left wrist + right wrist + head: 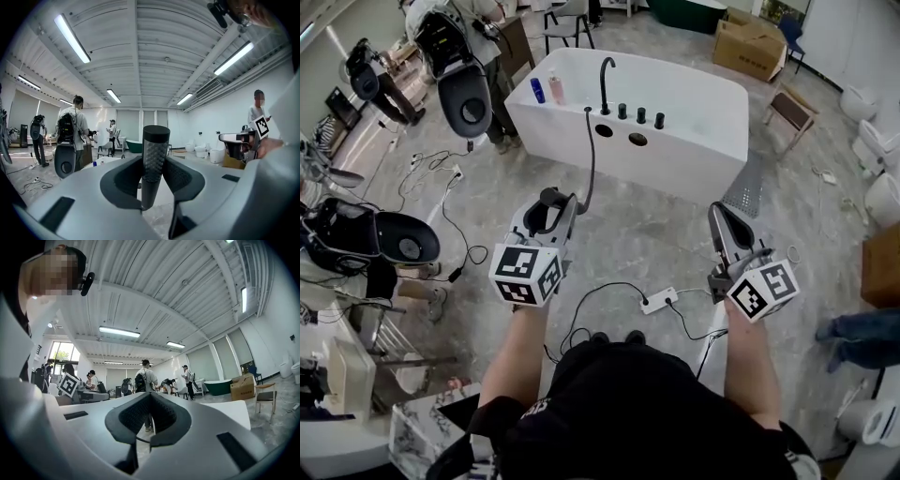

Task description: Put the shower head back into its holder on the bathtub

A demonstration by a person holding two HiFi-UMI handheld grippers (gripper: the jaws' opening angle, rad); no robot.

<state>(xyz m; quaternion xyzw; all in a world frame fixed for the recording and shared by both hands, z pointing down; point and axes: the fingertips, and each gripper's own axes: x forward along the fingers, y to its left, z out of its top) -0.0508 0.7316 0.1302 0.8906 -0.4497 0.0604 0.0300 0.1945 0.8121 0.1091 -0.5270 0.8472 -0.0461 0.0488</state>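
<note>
Clamping the black shower head point(155, 154) by its handle, the left gripper point(551, 202) hangs at the near left, and the hose point(591, 155) runs from it to the far white bathtub point(703, 155). At the right, the right gripper point(720, 216) has its jaws together with nothing between them, well apart from the tub.

The tub point(694, 141) stands ahead on the floor point(675, 234). Along its near rim, two bottles point(537, 91) sit at the left end, then the faucet point(606, 84) and three knobs point(640, 115) to their right. A box point(748, 42) lies behind the tub's right end.
</note>
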